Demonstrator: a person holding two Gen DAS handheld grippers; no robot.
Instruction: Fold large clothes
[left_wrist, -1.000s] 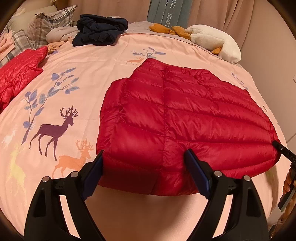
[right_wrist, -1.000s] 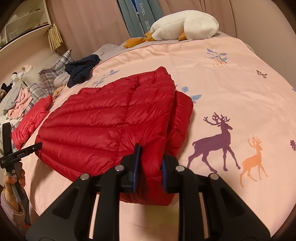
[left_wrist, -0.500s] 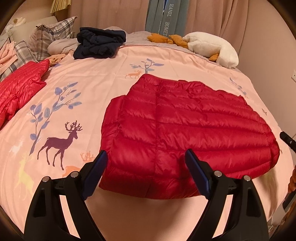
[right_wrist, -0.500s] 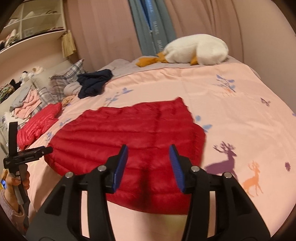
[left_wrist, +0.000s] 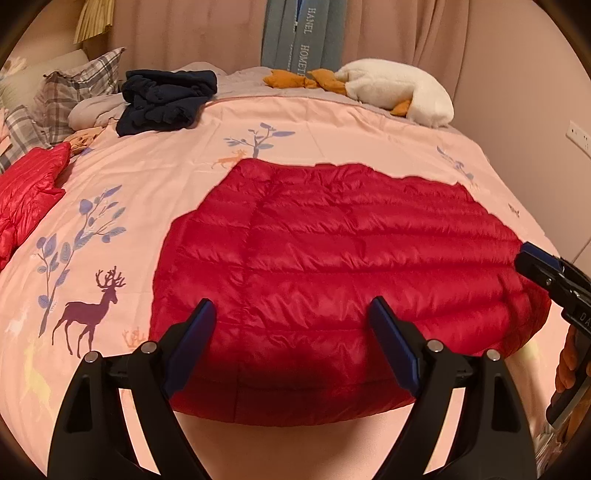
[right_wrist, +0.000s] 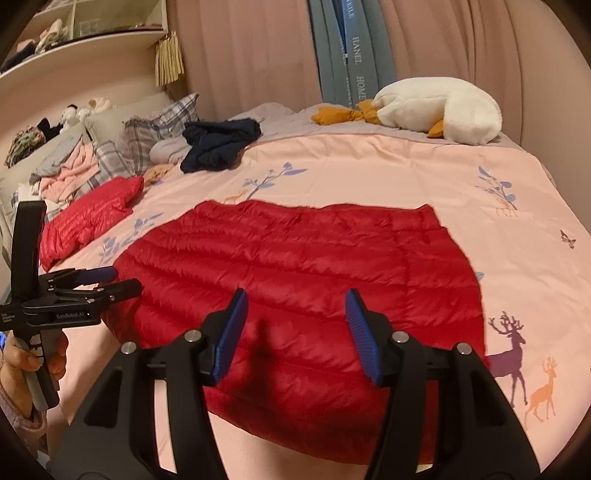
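**Ana:** Just ahead of both sets of tongs lay the red down jacket (left_wrist: 332, 266), folded flat on the pink deer-print bedspread (left_wrist: 332, 125). A second before, the right gripper (right_wrist: 293, 332) had been pinched tight on the near edge. Then it let go.

**Ben:** And its jaws were opening as we watched, about halfway apart, nothing between the blue pads. The jacket sat beyond and beneath them, untouched.

**Ana:** The left gripper (left_wrist: 293, 349) was spread wide and held nothing, exactly as it had been throughout that second. Its fingers framed the jacket's near hem from above.

**Ben:** Both hands had drawn back a little, and the jacket settled flatter than when it was pinched.

**Ana:** That looked like a fold released and finished, I judged. Whether another fold was due, nobody could say.

**Ben:** Off past the left gripper's left finger lay a second red down jacket (left_wrist: 26, 195), with a crumpled navy garment (left_wrist: 166, 99) farther away. More work waiting, probably.
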